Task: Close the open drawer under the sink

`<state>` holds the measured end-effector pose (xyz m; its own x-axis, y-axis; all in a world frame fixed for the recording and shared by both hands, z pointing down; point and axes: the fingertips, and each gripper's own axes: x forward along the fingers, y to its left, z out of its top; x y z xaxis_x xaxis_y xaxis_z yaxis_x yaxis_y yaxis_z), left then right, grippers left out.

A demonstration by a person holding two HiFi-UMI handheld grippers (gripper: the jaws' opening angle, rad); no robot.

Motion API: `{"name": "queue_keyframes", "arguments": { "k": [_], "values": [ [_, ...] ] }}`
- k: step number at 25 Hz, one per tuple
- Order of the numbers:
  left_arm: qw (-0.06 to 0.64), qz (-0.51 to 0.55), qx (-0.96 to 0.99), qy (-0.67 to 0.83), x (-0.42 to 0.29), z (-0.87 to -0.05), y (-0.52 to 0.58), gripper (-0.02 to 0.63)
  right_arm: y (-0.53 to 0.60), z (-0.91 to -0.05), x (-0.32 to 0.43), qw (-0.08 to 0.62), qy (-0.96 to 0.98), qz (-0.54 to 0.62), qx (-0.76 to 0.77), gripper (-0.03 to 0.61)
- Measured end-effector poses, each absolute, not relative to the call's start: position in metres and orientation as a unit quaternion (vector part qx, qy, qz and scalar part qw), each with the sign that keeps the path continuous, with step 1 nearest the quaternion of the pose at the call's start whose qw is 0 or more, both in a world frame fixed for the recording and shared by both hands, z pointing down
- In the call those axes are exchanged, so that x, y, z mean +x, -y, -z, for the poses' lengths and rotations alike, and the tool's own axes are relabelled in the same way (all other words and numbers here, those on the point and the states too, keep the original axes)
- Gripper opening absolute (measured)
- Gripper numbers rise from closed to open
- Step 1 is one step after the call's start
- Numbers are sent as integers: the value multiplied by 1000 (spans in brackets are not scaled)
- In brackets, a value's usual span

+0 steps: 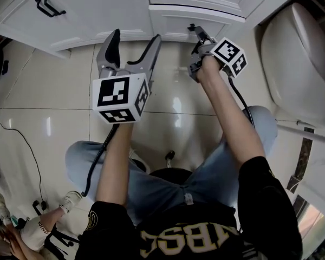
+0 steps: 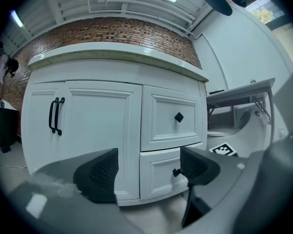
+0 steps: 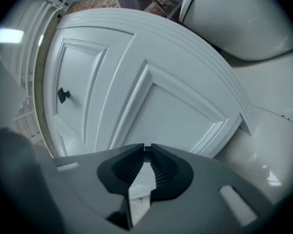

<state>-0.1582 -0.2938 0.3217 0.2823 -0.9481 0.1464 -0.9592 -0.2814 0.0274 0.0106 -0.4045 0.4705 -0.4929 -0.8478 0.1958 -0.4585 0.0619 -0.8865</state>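
- Two forearms are stretching forward from a person in blue jeans (image 1: 151, 183) who is sitting low over a glossy tiled floor (image 1: 43, 91).
- Each hand is gripping a tool with a marker cube. The left cube (image 1: 121, 97) is sitting nearer the body than the right cube (image 1: 230, 56).
- Left claw (image 1: 136, 37) is hovering over the floor short of the vanity cabinet (image 2: 93, 130). Its jaws are spreading wide, with nothing sitting between the black ribbed pads (image 2: 100, 174).
- Right claw (image 1: 196, 32) is sitting further ahead, jaws pressing together so the tips are meeting right at the front of the lower drawer (image 1: 170, 23). A tiny dark speck at the tips is too small to name.
- That lower drawer is sitting under the upper drawer (image 2: 171, 118) at the cabinet's right end. In the head view its front is standing slightly proud of the cabinet face.
- Its small black knob (image 2: 176, 172) is peeking out just beside the left claw's right pad.
- Beyond, a pair of black door handles (image 2: 56, 116) is hanging on the cabinet's left doors, under a pale countertop (image 2: 117, 52).
- Farthest back, a brick wall (image 2: 102, 30) is rising behind the countertop.
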Motion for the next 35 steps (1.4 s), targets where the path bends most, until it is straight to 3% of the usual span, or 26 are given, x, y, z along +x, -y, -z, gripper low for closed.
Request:
{"name": "queue_keyframes", "arguments": {
  "k": [7,13,17,23,27,30,33,35],
  "values": [
    [65,-66,788,609,-180,-335,303,400,417,-457,2,70,-713,427,-553,-3],
    [68,-58,790,607,-177,-331,302,387,418,-463,4,104,-699,488,-512,-3],
    [73,-41,791,606,-165,-318,296,385,424,-455,11,180,-665,587,-425,-2],
    [46,-33,811,582,-137,-294,265,385,373,-365,7,199,-765,488,-370,-3],
    [31,-31,816,576,-127,-281,237,385,318,-329,19,164,-819,391,-386,0],
    [15,-30,820,572,-121,-268,215,385,279,-297,26,115,-871,254,-404,42],
    [0,-28,822,569,-115,-255,194,385,248,-265,28,54,-903,82,-419,251],
    [-7,-17,817,576,-115,-246,182,385,229,-249,34,24,-900,-6,-435,324]
  ]
}}
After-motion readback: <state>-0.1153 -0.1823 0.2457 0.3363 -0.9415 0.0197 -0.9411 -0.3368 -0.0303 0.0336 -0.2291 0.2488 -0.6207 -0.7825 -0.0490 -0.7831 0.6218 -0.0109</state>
